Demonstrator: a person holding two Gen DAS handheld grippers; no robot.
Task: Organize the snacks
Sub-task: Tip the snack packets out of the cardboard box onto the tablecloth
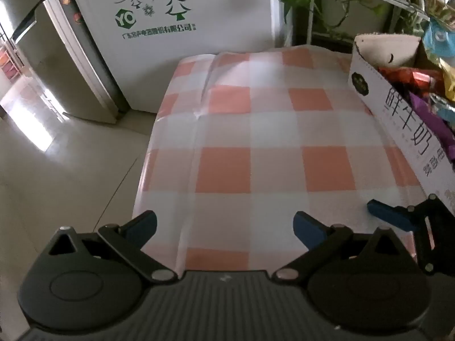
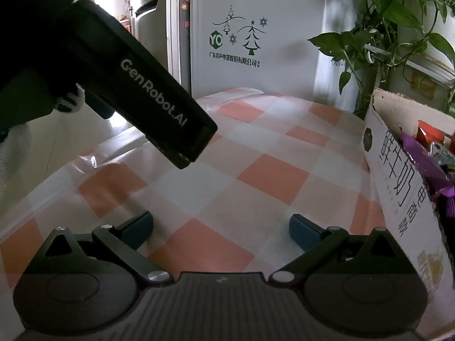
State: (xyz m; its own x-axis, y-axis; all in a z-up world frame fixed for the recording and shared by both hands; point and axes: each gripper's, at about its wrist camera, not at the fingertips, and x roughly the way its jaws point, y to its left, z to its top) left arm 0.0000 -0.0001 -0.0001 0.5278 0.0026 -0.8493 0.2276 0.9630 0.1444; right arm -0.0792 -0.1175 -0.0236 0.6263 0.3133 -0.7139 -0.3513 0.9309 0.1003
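Snack box (image 1: 398, 108), white carton holding wrappers: right of both grippers on checked worktop (image 1: 256, 130). Left gripper (image 1: 224, 227) and right gripper (image 2: 220, 228): jaws wide, empty.

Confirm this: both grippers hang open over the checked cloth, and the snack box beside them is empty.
Not empty. The right wrist view shows the snack box holding wrapped snacks, a purple packet among them. The left gripper and right gripper do hang open over the checked cloth.

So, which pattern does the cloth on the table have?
The tablecloth has a check of salmon-pink and white squares; the left wrist view shows it best.
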